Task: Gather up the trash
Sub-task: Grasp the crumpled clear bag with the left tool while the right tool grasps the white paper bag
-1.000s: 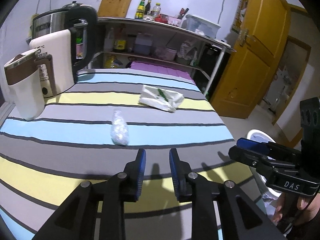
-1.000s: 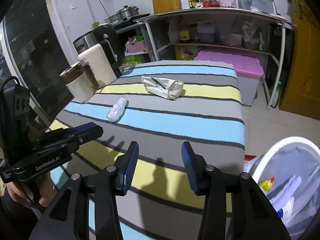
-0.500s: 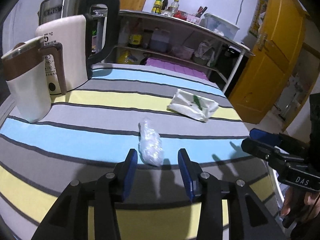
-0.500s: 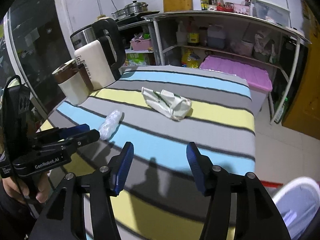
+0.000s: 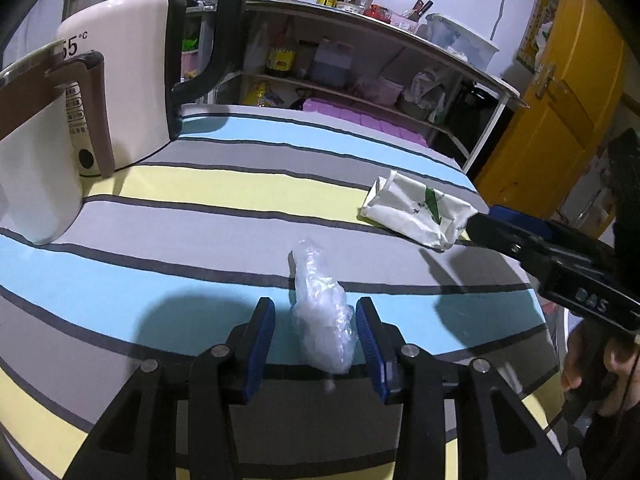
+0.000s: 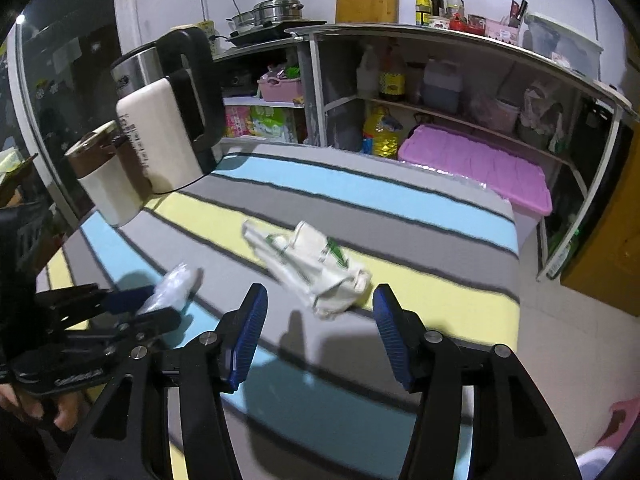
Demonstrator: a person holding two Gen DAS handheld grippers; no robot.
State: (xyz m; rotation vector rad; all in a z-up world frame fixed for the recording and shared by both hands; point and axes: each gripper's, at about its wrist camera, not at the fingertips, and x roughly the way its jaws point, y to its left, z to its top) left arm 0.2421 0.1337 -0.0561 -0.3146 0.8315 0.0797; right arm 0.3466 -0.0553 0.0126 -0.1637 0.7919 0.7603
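A crumpled clear plastic wad (image 5: pixel 320 312) lies on the striped tablecloth (image 5: pixel 200 220). My left gripper (image 5: pixel 316 330) is open around it, one blue pad on each side and not pressing. Farther right on a yellow stripe lies a crumpled white bag with green print (image 5: pixel 416 212). In the right wrist view that white bag (image 6: pixel 316 268) sits just beyond the fingertips of my right gripper (image 6: pixel 320 308), which is open and holds nothing. The left gripper (image 6: pixel 132 308) and the plastic wad (image 6: pixel 176 284) appear at the lower left of that view. The right gripper (image 5: pixel 520 240) enters the left wrist view from the right, its tips near the bag.
A white kettle with a black handle (image 5: pixel 120 92) and a cream and brown jug (image 5: pixel 36 160) stand at the table's left. Behind are metal shelves (image 6: pixel 440 40) with bottles and a pink box (image 6: pixel 472 160). A yellow door (image 5: pixel 560 120) is at the right. A white bin rim (image 6: pixel 596 460) shows bottom right.
Both grippers have moved forward over the table and their jaws have widened. The left now straddles the plastic wad; the right has come up to the white bag. The bin slid out of view.
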